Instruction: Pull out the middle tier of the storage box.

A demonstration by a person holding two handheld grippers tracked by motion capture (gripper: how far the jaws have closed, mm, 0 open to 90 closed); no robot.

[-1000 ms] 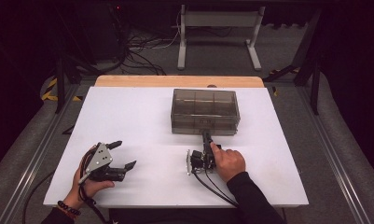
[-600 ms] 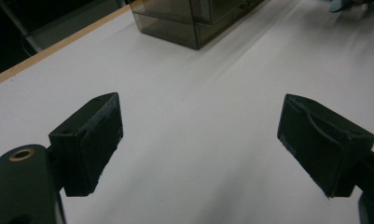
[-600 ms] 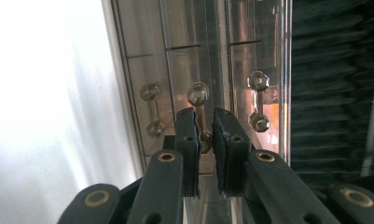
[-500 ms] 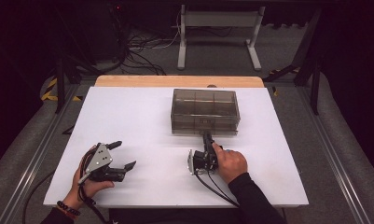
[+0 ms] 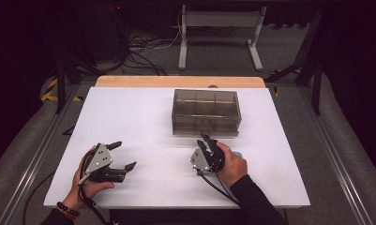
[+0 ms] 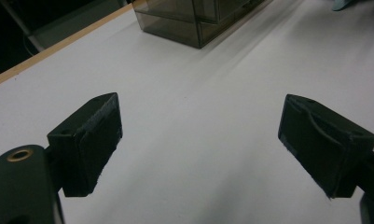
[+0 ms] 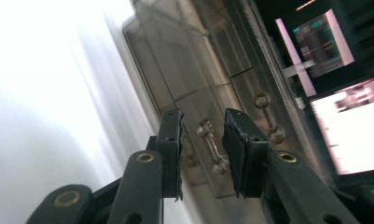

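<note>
A smoky see-through drawer box [image 5: 206, 112] stands on the white table top [image 5: 139, 117], right of centre. My right gripper [image 5: 205, 139] is just in front of its front face, pointing at it. In the right gripper view, my right gripper [image 7: 202, 123] has its jaws a little apart. They have just been opening. A small metal drawer pull [image 7: 211, 144] on the box [image 7: 198, 70] shows in the gap, and the pads do not press on it. My left gripper [image 5: 124, 154] rests at the near left, wide open over bare table [image 6: 198, 126].
A wooden strip [image 5: 176, 81] runs along the table's far edge. A small light-blue thing [image 5: 237, 153] lies beside the right hand. A second metal pull [image 7: 266, 116] sits further along the box front. Cables and a stand lie on the floor beyond.
The right gripper has risen slightly in front of the box and its jaws have parted. The left gripper has stayed where it was.
</note>
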